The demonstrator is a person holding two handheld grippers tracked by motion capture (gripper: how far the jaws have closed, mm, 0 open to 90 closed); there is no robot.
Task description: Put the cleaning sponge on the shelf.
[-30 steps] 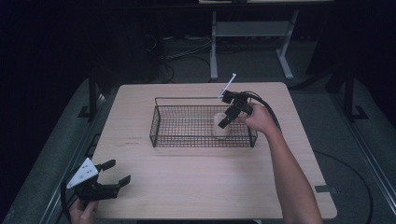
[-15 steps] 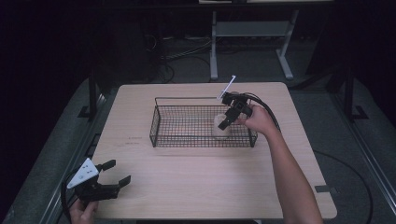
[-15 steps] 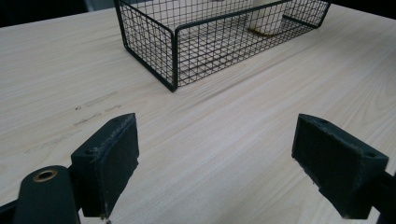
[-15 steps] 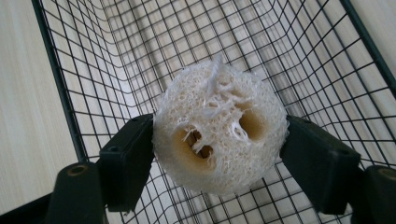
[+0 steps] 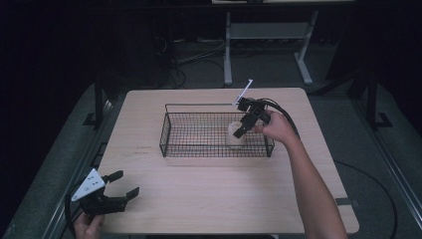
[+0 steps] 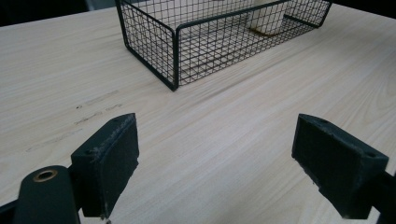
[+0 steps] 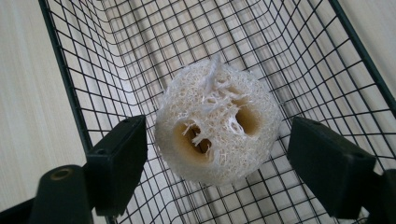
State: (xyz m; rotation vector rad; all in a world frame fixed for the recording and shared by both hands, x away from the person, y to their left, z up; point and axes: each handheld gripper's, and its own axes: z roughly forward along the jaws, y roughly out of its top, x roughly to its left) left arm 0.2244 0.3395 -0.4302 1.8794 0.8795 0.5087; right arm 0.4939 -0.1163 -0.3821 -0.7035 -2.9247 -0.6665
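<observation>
A round, fibrous loofah is seen inside the black wire basket, near its right end wall, bracketed untouched by the wide-spread right hand-held gripper. The left hand-held gripper is held wide over bare pale wooden desk by the near left edge.

high view: fixed above near table edge, facing forward-down. left gripper view: low over the table, facing wire basket. right gripper view: close, steep into that basket. all three share it.

Legible text, labels, brands, numbers, signs: none can be read. Faint dark marks are seen on the wooden table, too blurred to be made out as writing.
</observation>
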